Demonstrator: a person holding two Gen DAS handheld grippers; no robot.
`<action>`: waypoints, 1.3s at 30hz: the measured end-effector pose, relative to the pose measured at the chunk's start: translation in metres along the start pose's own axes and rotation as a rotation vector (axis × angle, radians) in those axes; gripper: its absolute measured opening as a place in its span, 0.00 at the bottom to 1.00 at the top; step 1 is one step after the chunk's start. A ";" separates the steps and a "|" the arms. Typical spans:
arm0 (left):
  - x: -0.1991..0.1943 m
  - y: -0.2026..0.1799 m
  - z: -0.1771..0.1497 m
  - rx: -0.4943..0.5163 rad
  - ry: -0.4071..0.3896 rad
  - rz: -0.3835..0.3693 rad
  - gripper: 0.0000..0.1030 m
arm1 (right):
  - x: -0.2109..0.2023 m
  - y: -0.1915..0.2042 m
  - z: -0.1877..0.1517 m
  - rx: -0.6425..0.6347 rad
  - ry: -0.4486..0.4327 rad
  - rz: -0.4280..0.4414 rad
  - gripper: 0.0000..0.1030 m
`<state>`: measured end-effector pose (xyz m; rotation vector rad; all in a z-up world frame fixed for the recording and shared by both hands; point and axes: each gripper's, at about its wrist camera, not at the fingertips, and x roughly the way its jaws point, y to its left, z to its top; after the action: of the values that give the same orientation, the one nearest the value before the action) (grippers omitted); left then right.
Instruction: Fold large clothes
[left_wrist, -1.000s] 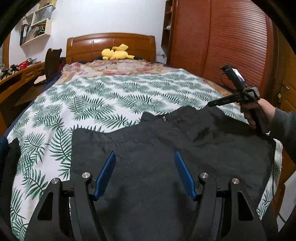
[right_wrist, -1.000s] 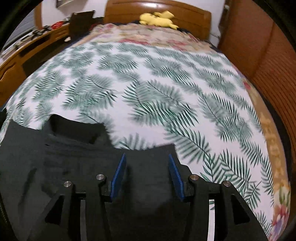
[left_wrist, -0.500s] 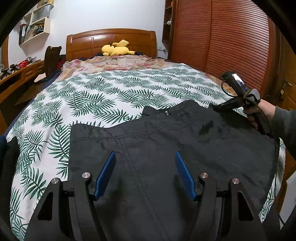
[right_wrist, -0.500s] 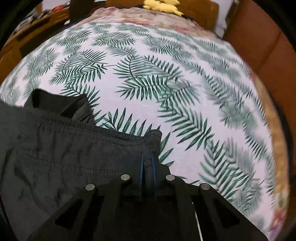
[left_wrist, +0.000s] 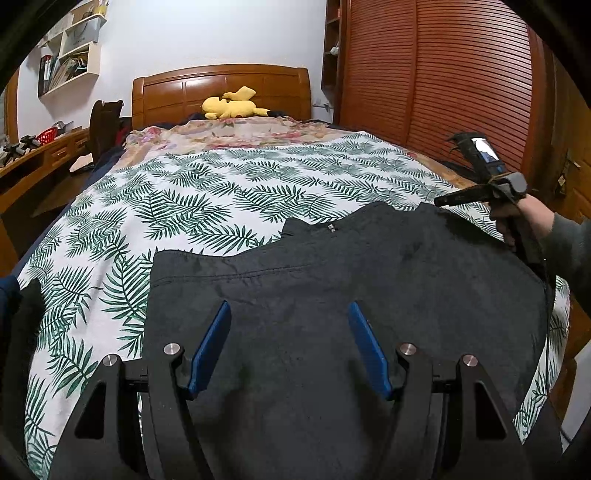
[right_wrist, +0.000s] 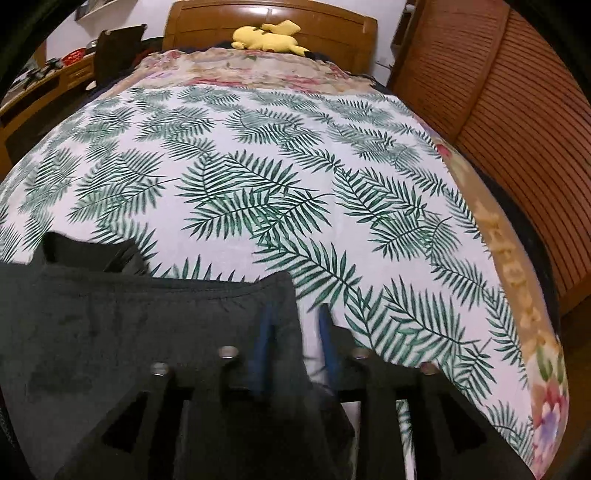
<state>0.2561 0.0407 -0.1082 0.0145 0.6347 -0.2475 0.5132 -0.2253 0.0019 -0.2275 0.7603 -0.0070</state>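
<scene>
A large black garment (left_wrist: 332, 288) lies spread on the near half of the bed; it also shows in the right wrist view (right_wrist: 110, 332). My left gripper (left_wrist: 290, 343) is open, its blue pads hovering over the garment's near part, holding nothing. My right gripper (right_wrist: 295, 347) is at the garment's far right corner with its blue pads (right_wrist: 263, 350) a little apart; the cloth corner lies between them, blurred. In the left wrist view the right gripper (left_wrist: 443, 201) sits at that same corner, held by a hand.
The bed has a white sheet with green fern print (left_wrist: 221, 192) and a floral cover near the wooden headboard (left_wrist: 221, 88). A yellow plush toy (left_wrist: 232, 107) lies there. A wooden wardrobe (left_wrist: 443, 74) stands right, a desk (left_wrist: 33, 162) left.
My right gripper was open, shut on the garment's corner, and now its pads have parted a little. The far edge has shifted toward the headboard. My left gripper has stayed open.
</scene>
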 end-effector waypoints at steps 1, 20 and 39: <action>0.000 0.000 0.000 0.000 -0.002 -0.001 0.65 | -0.009 0.001 -0.003 -0.006 -0.012 0.005 0.48; -0.010 -0.004 0.001 0.002 -0.012 -0.002 0.65 | -0.156 -0.006 -0.159 -0.069 -0.089 0.148 0.49; -0.066 -0.071 -0.033 0.025 -0.036 -0.064 0.66 | -0.154 -0.029 -0.220 0.027 -0.081 0.156 0.49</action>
<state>0.1695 -0.0103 -0.0914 0.0139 0.5968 -0.3165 0.2530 -0.2839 -0.0413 -0.1409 0.6955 0.1391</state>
